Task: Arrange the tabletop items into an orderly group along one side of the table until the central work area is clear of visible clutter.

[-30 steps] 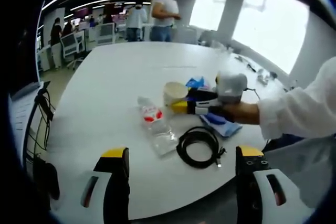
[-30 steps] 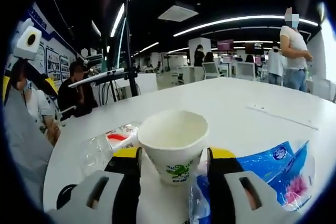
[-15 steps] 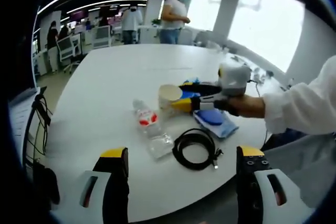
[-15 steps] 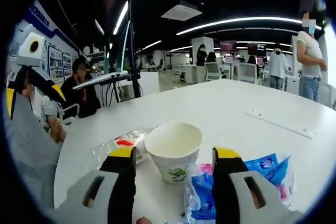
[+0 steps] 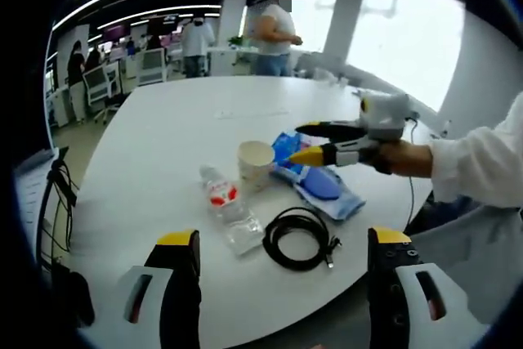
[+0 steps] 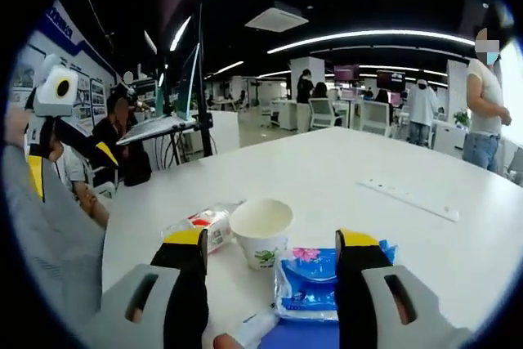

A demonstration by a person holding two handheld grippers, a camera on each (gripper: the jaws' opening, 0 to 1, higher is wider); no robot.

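A white paper cup (image 5: 255, 161) stands upright on the white table (image 5: 163, 145). Left of it lies a clear plastic bottle (image 5: 229, 212) with a red label; right of it lie blue packets (image 5: 317, 179). A coiled black cable (image 5: 299, 239) rests nearer the table edge. My right gripper (image 5: 304, 143), held in a hand, hovers open over the blue packets, just right of the cup. My left gripper (image 5: 282, 239) is open and holds nothing, back at the near table edge. In the right gripper view the cup (image 6: 261, 230) stands just beyond my open right gripper (image 6: 272, 239), with the bottle (image 6: 200, 225) and packets (image 6: 315, 284) beside it.
A thin pale strip (image 5: 237, 114) lies on the far part of the table. People stand beyond the far edge (image 5: 274, 34), with office chairs (image 5: 110, 79) to the left. Dark cables (image 5: 61, 194) hang off the left side. A seated person (image 6: 114, 140) is by a monitor.
My right gripper has drawn back from the cup, which was between its jaws and now stands free in front of them. The left view has shifted only slightly.
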